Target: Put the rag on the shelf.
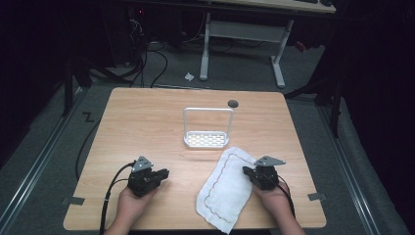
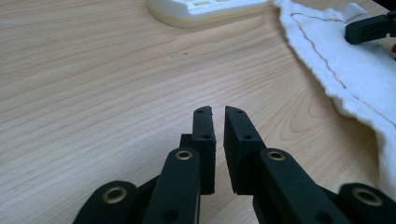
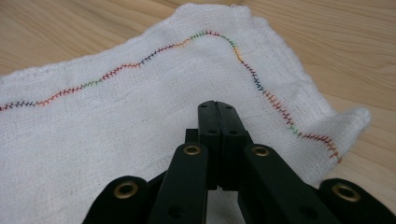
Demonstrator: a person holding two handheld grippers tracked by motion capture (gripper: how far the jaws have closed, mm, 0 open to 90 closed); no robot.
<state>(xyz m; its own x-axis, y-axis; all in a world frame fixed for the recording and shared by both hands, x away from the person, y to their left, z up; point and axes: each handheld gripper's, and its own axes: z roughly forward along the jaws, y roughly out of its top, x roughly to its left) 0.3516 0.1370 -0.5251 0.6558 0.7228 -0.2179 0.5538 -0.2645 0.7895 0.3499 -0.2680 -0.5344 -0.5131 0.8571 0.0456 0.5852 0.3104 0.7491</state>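
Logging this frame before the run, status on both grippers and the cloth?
Left gripper jaws a slit apart, empty, over bare table. Right gripper jaws shut, over white cloth; grip unclear. White rack beyond, nothing between.

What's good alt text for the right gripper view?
The right gripper, its two black jaws pressed together with nothing between them, points over a white woven cloth edged with multicoloured zigzag stitching. The cloth lies on a light wooden table, one corner towards the right.
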